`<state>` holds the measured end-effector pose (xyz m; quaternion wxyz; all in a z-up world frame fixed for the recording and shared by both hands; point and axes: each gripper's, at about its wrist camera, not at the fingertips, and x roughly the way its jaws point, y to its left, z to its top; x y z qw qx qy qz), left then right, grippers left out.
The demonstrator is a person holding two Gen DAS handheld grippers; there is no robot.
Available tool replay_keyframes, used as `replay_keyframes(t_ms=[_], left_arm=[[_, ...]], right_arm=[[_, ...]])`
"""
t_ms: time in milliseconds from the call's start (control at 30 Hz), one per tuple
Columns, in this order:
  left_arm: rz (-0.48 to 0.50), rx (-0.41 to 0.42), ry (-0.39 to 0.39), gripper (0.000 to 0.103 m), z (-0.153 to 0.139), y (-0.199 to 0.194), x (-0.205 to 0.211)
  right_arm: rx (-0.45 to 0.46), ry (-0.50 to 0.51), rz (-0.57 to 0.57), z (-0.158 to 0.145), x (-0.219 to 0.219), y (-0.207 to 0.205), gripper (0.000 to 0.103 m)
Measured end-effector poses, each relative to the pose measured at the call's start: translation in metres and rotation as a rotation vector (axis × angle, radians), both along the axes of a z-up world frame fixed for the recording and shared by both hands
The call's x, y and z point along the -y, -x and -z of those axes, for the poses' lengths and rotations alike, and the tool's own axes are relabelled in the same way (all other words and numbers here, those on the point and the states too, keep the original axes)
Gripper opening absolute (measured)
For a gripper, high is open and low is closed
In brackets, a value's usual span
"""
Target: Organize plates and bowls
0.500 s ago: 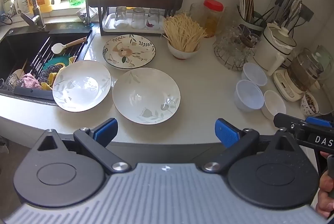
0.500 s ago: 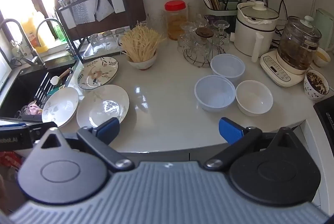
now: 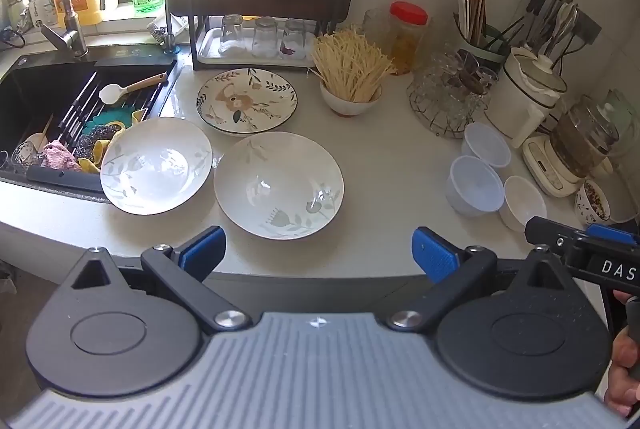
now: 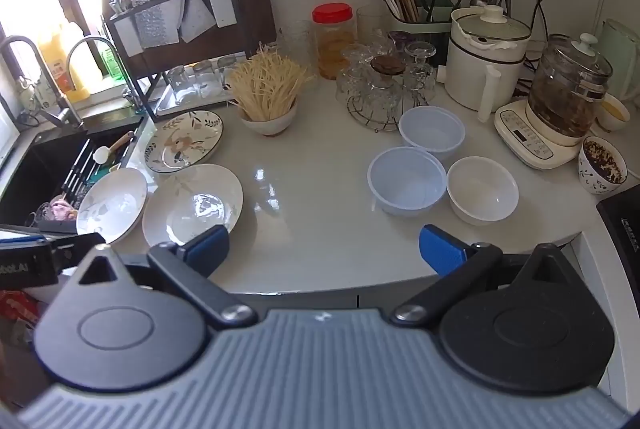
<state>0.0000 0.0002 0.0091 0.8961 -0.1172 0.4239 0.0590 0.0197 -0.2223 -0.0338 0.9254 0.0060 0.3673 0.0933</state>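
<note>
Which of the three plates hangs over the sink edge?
The leftmost white plate; the other white plate and the floral plate lie fully on the counter.

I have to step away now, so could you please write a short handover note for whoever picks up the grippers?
Left gripper: open, empty, short of the counter edge.
Right gripper: open, empty, also short of the edge.
Plates, left by the sink: floral plate at the back, two white plates in front, one partly over the sink edge, the other beside it. None stacked.
Bowls, on the right: two clear bowls and a white bowl, side by side, not nested.
Done: nothing yet.
Left: stack the plates, nest the bowls.
</note>
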Motion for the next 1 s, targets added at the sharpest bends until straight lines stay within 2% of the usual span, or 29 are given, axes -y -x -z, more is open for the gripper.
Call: replay_keyframes(t_ms=[767, 1000], left_arm=[[0.005, 0.027, -0.022, 0.101, -0.002, 0.009, 0.009], [0.001, 0.005, -0.022, 0.101, 0.003, 0.011, 0.006]], right_arm=[[0.052, -0.006, -0.026, -0.004, 0.001, 0.002, 0.103], [0.036, 0.0, -0.029, 0.003, 0.0, 0.001, 0.103]])
